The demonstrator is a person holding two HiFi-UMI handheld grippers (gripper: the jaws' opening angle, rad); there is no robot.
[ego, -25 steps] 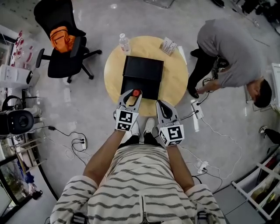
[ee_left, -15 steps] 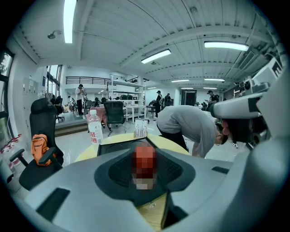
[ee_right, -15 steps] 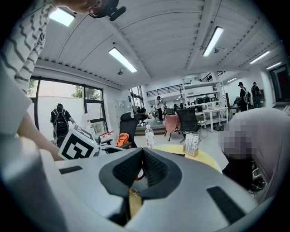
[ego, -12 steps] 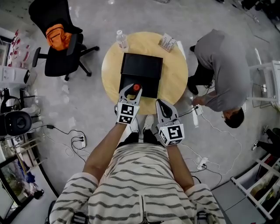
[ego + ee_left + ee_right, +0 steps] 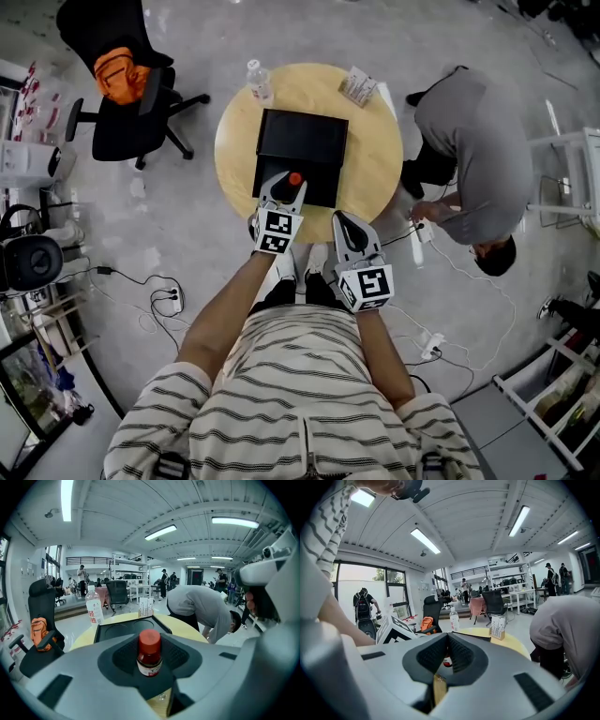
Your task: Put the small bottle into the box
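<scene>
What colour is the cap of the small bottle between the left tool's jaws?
Red cap on the small bottle; clearest in the left gripper view.

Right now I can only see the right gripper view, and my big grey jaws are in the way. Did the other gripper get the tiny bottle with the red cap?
Observer: Yes. The left gripper view shows the left gripper clamped on the small red-capped bottle with a white label, which is upright.
Operator: Is it over the box?
Observer: Nearly. In the head view it overlaps the near part of the black rectangular box on the round wooden table.
Operator: What's inside the box?
Observer: The left gripper view shows a moulded round hollow, and I see nothing in it.
</scene>
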